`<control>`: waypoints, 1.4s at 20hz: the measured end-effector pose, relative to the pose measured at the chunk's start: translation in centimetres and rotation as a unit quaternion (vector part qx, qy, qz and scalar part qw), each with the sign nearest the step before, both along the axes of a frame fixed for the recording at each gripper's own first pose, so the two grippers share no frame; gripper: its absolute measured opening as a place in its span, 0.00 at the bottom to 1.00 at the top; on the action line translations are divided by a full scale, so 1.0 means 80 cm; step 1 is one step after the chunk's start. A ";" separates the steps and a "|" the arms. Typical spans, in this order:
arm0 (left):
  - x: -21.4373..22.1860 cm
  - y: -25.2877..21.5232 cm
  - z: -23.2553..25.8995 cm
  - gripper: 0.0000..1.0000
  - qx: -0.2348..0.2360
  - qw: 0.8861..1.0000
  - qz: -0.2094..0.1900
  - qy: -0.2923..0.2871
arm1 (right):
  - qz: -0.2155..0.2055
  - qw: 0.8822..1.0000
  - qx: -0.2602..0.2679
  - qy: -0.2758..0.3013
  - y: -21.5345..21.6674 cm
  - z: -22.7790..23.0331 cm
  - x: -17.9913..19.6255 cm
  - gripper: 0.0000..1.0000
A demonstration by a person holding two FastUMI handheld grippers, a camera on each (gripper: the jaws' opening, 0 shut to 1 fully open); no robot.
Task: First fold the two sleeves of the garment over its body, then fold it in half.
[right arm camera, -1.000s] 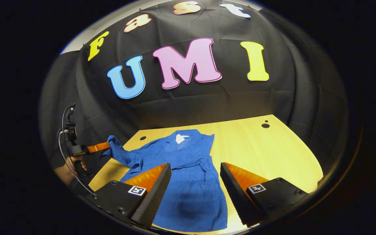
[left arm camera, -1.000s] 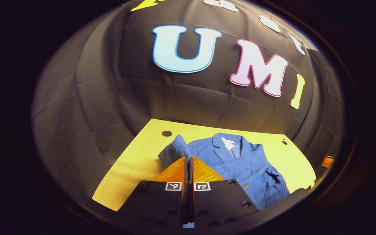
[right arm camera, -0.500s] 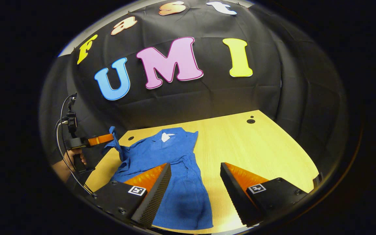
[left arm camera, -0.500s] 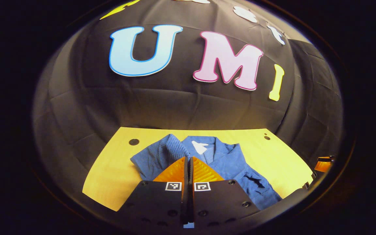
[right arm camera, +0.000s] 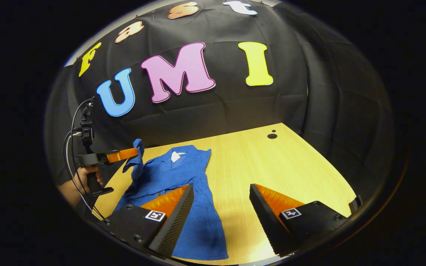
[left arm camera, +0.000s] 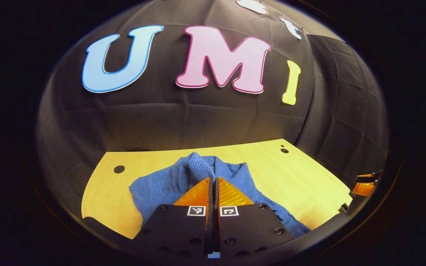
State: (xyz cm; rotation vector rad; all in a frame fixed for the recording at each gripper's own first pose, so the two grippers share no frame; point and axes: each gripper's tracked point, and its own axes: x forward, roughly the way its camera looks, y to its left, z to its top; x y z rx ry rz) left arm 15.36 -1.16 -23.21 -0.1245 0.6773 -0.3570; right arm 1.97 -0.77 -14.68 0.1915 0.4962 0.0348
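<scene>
Blue garment (right arm camera: 183, 192) lies on the wooden worktop (right arm camera: 272, 166), collar at 12 o'clock, hem toward the camera in the right gripper view. Left tongs (left arm camera: 213, 181) are pressed together, pinching one sleeve (left arm camera: 198, 168); in the right gripper view the sleeve cuff is lifted clear of the worktop at 9 o'clock of the garment body, held by a hand (right arm camera: 87, 177). Right tongs (right arm camera: 221, 192) are spread wide, hovering above the garment's hem, gripping nothing.

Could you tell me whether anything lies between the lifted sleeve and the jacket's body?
Nothing visible does: the left gripper holds the sleeve just above the jacket, whose front lies bare on the table.
</scene>
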 end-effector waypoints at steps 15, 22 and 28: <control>-0.022 -0.043 0.019 0.84 -0.021 0.999 -0.016 -0.022 | -0.006 1.000 0.005 0.013 -0.010 -0.013 -0.002 0.96; -0.107 0.068 0.021 0.84 0.012 0.999 0.031 -0.016 | 0.026 0.999 -0.006 0.023 0.034 -0.029 -0.014 0.96; -0.185 0.140 -0.012 0.84 0.025 0.997 0.067 0.032 | 0.054 0.997 -0.032 0.052 0.068 -0.061 -0.038 0.96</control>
